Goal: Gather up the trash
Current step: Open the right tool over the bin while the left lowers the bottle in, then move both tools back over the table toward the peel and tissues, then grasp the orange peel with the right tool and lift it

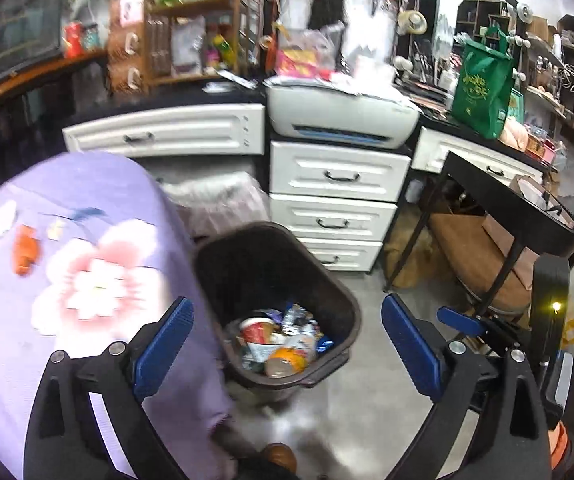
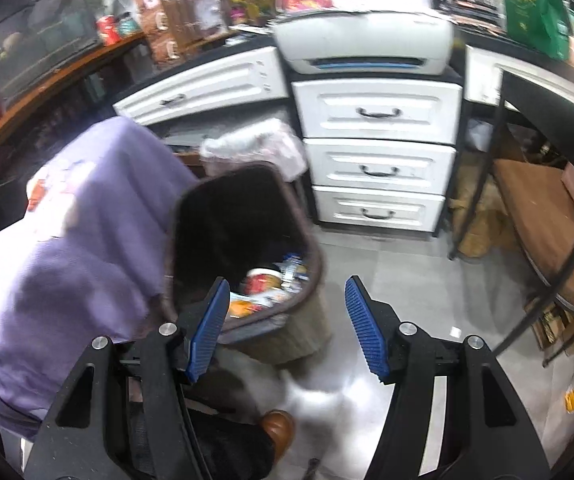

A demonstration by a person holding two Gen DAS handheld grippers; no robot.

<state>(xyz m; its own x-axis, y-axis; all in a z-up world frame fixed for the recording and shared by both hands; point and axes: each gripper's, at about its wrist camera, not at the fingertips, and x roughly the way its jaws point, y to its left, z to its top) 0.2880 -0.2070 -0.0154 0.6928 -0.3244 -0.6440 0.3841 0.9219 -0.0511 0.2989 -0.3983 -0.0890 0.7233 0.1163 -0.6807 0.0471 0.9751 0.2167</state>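
Note:
A dark brown trash bin (image 1: 329, 280) stands on the floor beside a table with a purple flowered cloth (image 1: 87, 272). Trash (image 1: 283, 340) lies in its bottom: a red cup, wrappers, an orange piece. My left gripper (image 1: 287, 344) is open and empty above the bin's mouth. The bin (image 2: 243, 216) also shows in the right wrist view, with trash (image 2: 267, 284) inside. My right gripper (image 2: 287, 324) is open and empty, over the bin's near rim and the floor. An orange scrap (image 1: 26, 250) and small bits lie on the cloth.
White drawers (image 1: 335, 208) with a printer (image 1: 343, 116) on top stand behind the bin. A black round side table (image 1: 527, 208) and a brown stool (image 2: 547, 232) are at the right. A green bag (image 1: 483, 88) sits on the counter. A brown shoe (image 2: 279, 432) is on the grey floor.

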